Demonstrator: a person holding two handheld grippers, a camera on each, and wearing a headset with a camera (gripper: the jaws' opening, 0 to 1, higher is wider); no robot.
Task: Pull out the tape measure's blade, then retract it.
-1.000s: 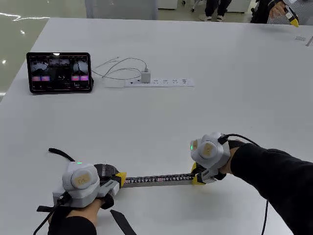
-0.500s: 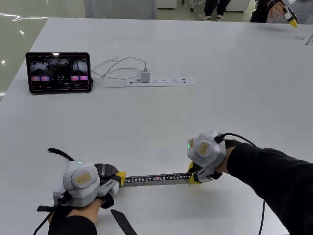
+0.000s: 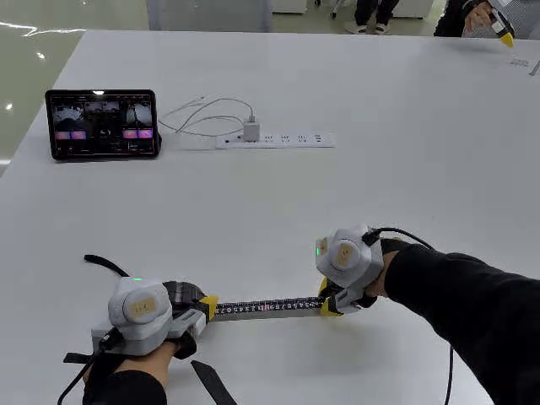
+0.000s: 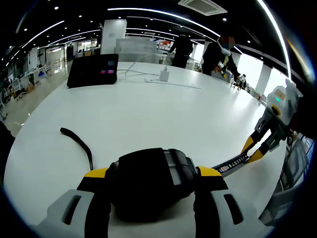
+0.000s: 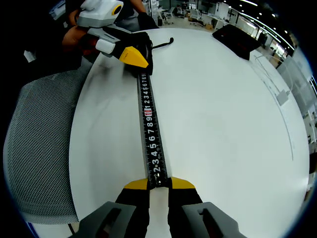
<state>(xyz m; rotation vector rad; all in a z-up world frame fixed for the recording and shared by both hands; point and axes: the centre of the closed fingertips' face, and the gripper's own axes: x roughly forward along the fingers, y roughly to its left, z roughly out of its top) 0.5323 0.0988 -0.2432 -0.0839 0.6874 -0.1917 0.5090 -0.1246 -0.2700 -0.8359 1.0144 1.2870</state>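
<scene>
Clamped with the left gripper [image 4: 151, 174] on the black tape measure case [image 4: 148, 191], 1 yellow-tipped finger against each side. Pinched tight with the right gripper [image 5: 158, 184] on the blade [image 5: 147, 119] tip, held between its fingers [image 5: 135, 185]. Stretched flat along the white tabletop [image 3: 337, 194] from 1 pair of fingers to the other, numbers up. Just beyond the left fingers, a loose black strap [image 4: 79, 144].
</scene>
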